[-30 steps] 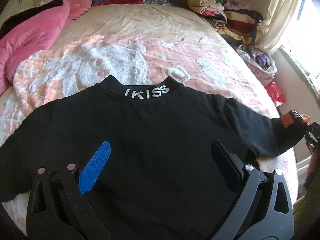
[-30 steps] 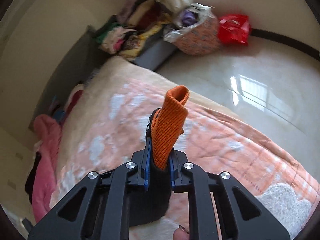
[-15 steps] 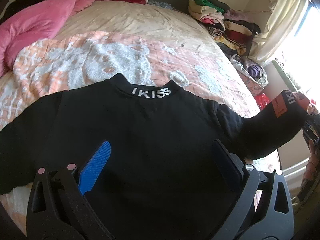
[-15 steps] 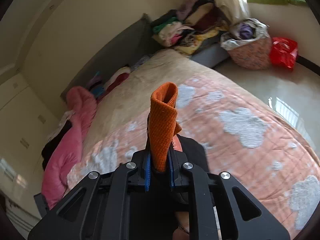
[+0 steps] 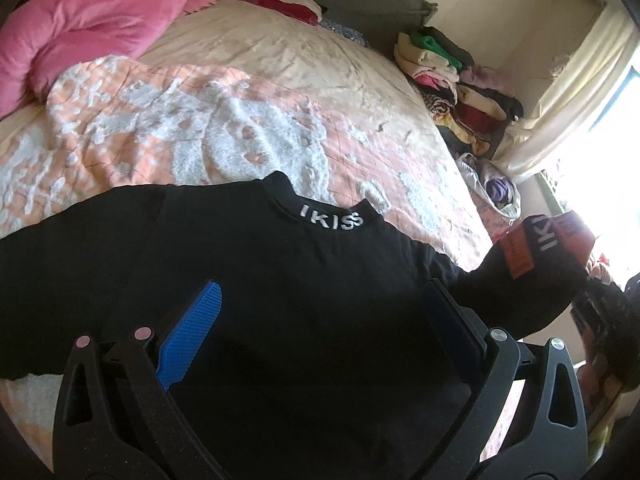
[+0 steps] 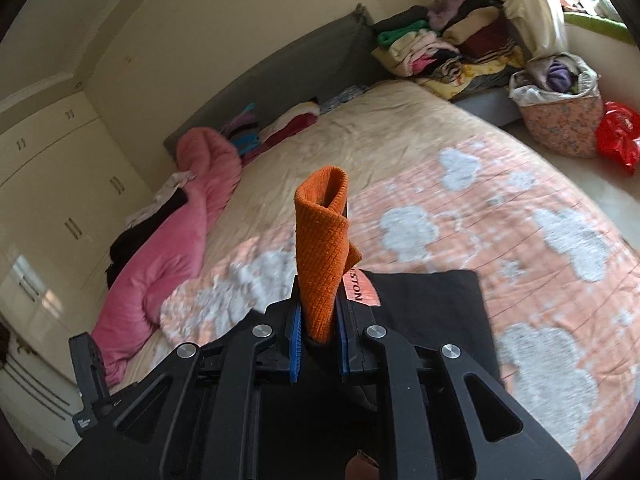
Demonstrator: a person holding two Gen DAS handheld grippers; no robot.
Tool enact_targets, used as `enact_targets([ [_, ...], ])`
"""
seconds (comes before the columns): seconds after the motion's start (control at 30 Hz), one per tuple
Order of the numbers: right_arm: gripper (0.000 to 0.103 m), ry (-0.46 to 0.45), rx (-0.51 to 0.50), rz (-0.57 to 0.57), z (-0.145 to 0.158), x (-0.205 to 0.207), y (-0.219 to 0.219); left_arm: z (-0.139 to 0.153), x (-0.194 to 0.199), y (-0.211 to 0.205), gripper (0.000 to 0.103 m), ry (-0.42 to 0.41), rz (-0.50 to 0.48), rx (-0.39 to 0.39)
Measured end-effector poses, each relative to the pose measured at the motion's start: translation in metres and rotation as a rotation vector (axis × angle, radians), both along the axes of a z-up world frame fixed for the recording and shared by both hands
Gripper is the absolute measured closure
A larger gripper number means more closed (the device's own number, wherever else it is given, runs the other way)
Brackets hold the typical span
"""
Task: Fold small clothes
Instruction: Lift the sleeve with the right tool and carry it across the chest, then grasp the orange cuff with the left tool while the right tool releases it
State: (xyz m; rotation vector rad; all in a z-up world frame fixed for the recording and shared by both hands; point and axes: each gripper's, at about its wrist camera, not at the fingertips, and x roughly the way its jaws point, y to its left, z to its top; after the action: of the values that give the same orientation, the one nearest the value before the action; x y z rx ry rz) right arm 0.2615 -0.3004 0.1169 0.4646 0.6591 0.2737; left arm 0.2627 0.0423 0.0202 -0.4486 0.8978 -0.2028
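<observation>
A small black sweater (image 5: 304,304) with "IKISS" on its collar lies flat on the bed, collar away from me. My left gripper (image 5: 320,312) hovers open just above its body, holding nothing. My right gripper (image 6: 319,320) is shut on the sweater's orange sleeve cuff (image 6: 322,256), which sticks up between the pads. In the left wrist view that cuff (image 5: 548,244) is lifted at the right, the black sleeve rising from the bed toward it. The sweater's black body (image 6: 432,320) lies below the right gripper.
The sweater rests on an orange and white blanket (image 5: 200,140) over a beige bed (image 6: 360,136). A pink quilt (image 5: 88,36) lies at the far left. Stacked clothes (image 6: 444,52) and a fabric basket (image 6: 560,120) stand beyond the bed's right side.
My right gripper has lifted the cuff and carried it inward over the sweater, swinging to face the bed. The left gripper has stayed open over the sweater's body.
</observation>
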Motion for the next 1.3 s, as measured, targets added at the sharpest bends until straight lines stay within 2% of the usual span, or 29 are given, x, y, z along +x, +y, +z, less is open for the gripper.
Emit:
enact_targets([
  [0.27,0.09,0.027,0.007,0.074,-0.016,0.005,0.043,-0.01,0.003,0.027,0.009,0.028,0.052,-0.074],
  [0.4,0.09,0.041,0.012,0.111,-0.025,0.006,0.065,-0.022,0.005,0.039,0.009,0.057,0.07,-0.153],
  [0.53,0.09,0.062,0.004,0.136,-0.038,0.008,0.083,-0.028,0.006,0.043,0.009,0.059,0.073,-0.19],
  [0.63,0.09,0.084,-0.003,0.147,-0.048,0.01,0.095,-0.036,0.006,0.048,0.009,0.067,0.078,-0.264],
  [0.77,0.088,0.119,0.003,0.166,-0.063,0.01,0.107,-0.042,0.007,0.049,0.009,0.079,0.082,-0.257],
  [0.97,0.087,0.18,0.013,0.197,-0.083,0.011,0.119,-0.055,0.01,0.046,0.009,0.114,0.041,-0.312],
  [1.03,0.084,0.194,0.013,0.209,-0.088,0.008,0.121,-0.06,0.011,0.044,0.009,0.128,0.031,-0.317],
  [1.13,0.076,0.205,0.041,0.237,-0.091,0.003,0.117,-0.068,0.012,0.039,0.009,0.151,0.02,-0.314],
  [1.23,0.075,0.199,0.047,0.256,-0.089,-0.005,0.111,-0.077,0.014,0.035,0.009,0.179,-0.001,-0.335],
  [1.3,0.075,0.187,0.034,0.253,-0.086,-0.01,0.106,-0.082,0.015,0.033,0.009,0.197,-0.006,-0.323],
])
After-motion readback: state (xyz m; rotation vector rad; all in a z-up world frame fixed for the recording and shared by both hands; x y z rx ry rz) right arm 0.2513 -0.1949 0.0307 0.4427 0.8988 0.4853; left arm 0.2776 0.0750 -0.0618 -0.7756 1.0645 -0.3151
